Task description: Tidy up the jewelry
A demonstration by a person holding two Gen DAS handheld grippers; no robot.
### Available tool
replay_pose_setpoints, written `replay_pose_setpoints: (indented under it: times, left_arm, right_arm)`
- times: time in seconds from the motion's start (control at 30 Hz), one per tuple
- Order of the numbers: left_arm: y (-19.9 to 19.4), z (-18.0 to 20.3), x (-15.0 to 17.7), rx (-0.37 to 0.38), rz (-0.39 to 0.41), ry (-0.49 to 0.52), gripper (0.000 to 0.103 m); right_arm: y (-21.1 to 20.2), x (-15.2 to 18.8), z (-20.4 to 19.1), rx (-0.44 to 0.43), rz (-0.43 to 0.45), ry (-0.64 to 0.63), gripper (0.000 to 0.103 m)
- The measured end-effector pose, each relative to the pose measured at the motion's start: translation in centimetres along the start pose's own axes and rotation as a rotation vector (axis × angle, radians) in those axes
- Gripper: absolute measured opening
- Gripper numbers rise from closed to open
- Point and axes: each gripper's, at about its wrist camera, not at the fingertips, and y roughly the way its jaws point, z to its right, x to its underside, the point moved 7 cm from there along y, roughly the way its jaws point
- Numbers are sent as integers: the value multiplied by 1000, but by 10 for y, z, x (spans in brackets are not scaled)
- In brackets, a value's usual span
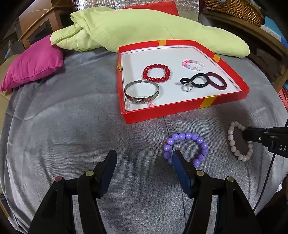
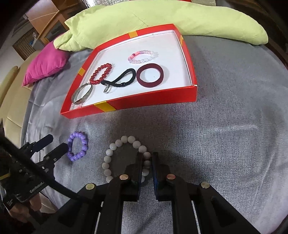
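A red box (image 1: 180, 108) (image 2: 144, 102) with a white floor lies on the grey cloth. It holds a red bead bracelet (image 1: 156, 72), a silver bangle (image 1: 142, 91), a black hair tie (image 1: 195, 81), a dark red band (image 2: 150, 75) and a pink-white bracelet (image 2: 142, 56). A purple bead bracelet (image 1: 185, 148) (image 2: 78, 148) lies in front of the box. My left gripper (image 1: 144, 158) is open, its right finger over the purple bracelet's near side. My right gripper (image 2: 147, 160) is shut on the white bead bracelet (image 2: 115, 154) (image 1: 235, 142) at its right side.
A light green quilt (image 1: 144, 28) lies behind the box. A magenta cushion (image 1: 34, 63) sits at the back left. A wicker basket (image 1: 235, 9) stands at the far right on wooden furniture. A seam (image 1: 166, 126) runs through the grey cloth.
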Motion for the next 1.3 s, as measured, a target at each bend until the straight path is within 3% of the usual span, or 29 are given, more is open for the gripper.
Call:
replay_pose_setpoints:
  times: [0.47, 0.7, 0.9, 1.13, 1.3]
  left_arm:
    - [4, 16, 0, 60, 5, 34, 63]
    - [4, 27, 0, 123, 8, 57, 15]
    - [-8, 24, -5, 133, 51, 74, 7]
    - [-19, -5, -9, 119, 76, 24, 7]
    - [-20, -19, -5, 109, 76, 8, 8]
  right_arm:
    - [0, -1, 1, -28, -4, 12, 14]
    - [0, -1, 2, -34, -4, 14, 14]
    - [-1, -1, 1, -28, -4, 19, 15]
    - [0, -2, -14, -58, 3, -7, 47]
    - [2, 0, -23, 20, 13, -87, 47]
